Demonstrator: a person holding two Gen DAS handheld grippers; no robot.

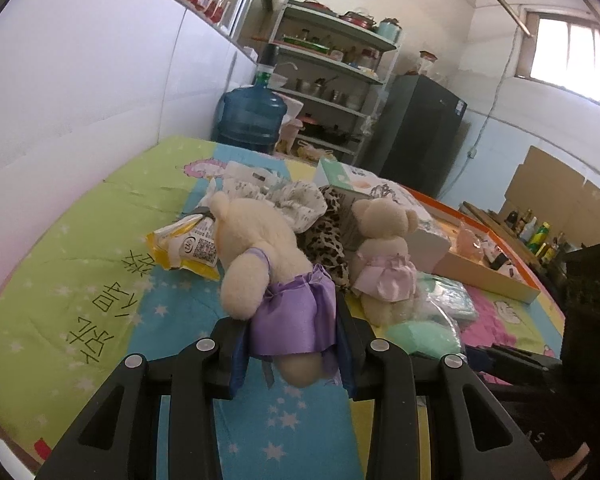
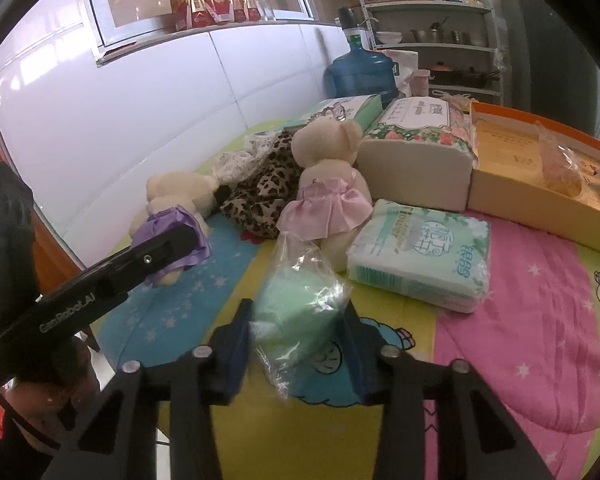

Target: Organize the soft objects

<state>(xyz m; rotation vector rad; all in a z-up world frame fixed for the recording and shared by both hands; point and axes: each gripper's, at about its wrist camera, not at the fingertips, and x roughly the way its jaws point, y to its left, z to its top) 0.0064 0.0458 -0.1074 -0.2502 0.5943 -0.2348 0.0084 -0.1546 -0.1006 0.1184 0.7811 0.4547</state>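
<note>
The quilt (image 2: 532,280) covering the table is crowded, and the main risk is knocking things over in the heap at its middle. The orange box (image 2: 540,196) sits at the right edge with the tissue box (image 2: 416,176) touching it; a careless sweep of either tool could shove them. The purple bear (image 1: 268,264) lies on its side, its skirt and leg between the fingers of the left tool (image 1: 288,344), which looks clamped on it; the hold is on slippery satin and a small leg, so the bear could slide out when lifted. The pink bear (image 2: 328,188) stands just beside it, leaning on the leopard cloth (image 2: 264,196), and would likely topple if brushed. The tissue pack (image 2: 424,256) lies near it. The right tool (image 2: 300,340) straddles the green bag (image 2: 296,304), pads seemingly pressing its sides; thin plastic may tear or slip free.
</note>
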